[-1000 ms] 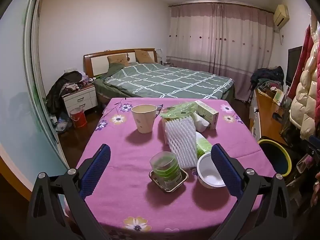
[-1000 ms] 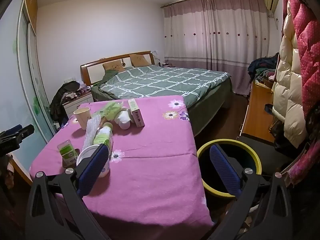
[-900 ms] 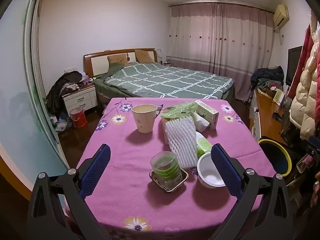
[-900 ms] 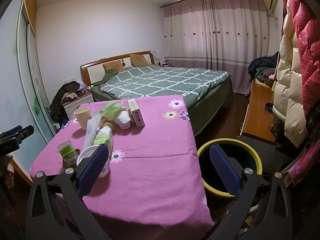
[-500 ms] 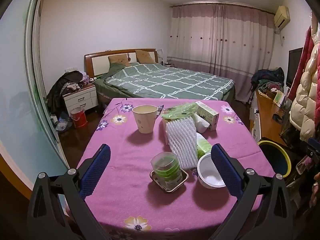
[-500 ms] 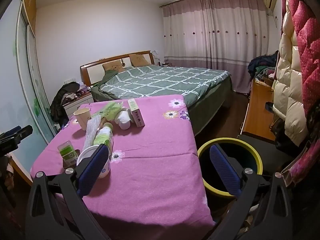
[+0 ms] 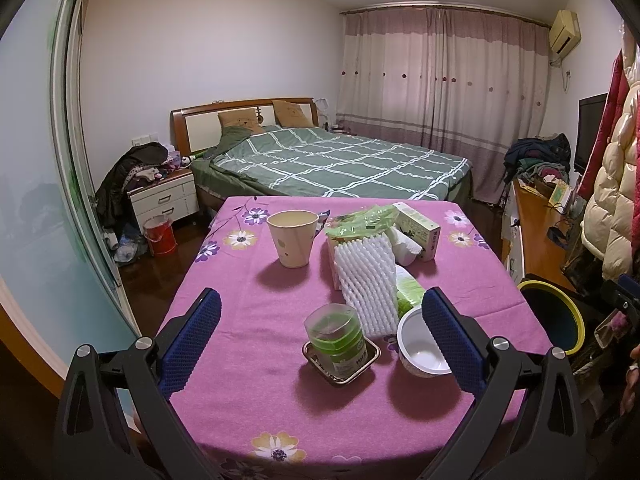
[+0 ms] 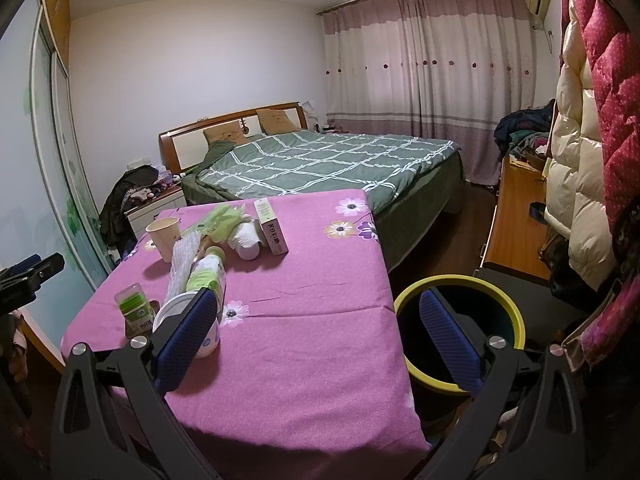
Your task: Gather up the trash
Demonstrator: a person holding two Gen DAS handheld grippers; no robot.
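On the table covered in a purple flowered cloth (image 7: 248, 344), a white foam fruit net (image 7: 366, 280) lies at the centre — the beige paper cup (image 7: 293, 237) left of it, the white plastic bowl (image 7: 420, 354) at its near right, the clear green-labelled jar (image 7: 338, 338) at its near left. Right of the table, on the floor, stands a yellow-rimmed bin (image 8: 460, 340); behind it — the bed with a green checked cover (image 7: 340, 164).

Dimly lit from overhead, perhaps by a ceiling lamp out of view, with soft shadows beside the cups on the desk (image 7: 248, 320), heavy fisheye bending, black corner vignetting, slightly grainy but sharp.
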